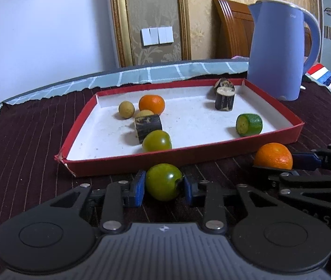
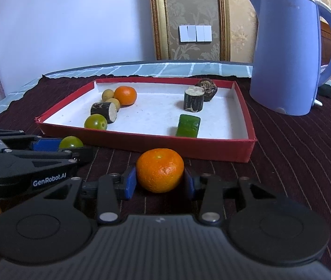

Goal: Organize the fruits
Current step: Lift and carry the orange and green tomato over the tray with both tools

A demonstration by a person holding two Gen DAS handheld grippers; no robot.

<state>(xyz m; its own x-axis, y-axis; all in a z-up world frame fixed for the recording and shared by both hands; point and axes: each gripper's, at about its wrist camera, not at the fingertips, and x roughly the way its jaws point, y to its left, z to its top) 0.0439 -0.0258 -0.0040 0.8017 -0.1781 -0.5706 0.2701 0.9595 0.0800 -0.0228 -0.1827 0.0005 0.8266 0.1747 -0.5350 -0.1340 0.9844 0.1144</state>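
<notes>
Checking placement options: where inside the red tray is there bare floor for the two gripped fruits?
The red tray is barest in the middle, between the lying sugarcane piece and the cucumber chunk, and along the near wall. The far-left corner is crowded around the orange; the far-right holds the upright sugarcane piece.

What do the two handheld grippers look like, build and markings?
Both match. The left gripper and right gripper have a ribbed grey housing bearing a small white logo, two round black pivot discs, black linkage arms with silver rivets, and blue pads on the jaws. Seen from the right wrist, the left one's side reads "GenRobot.AI" in white. No cables or sleeves visible.
</notes>
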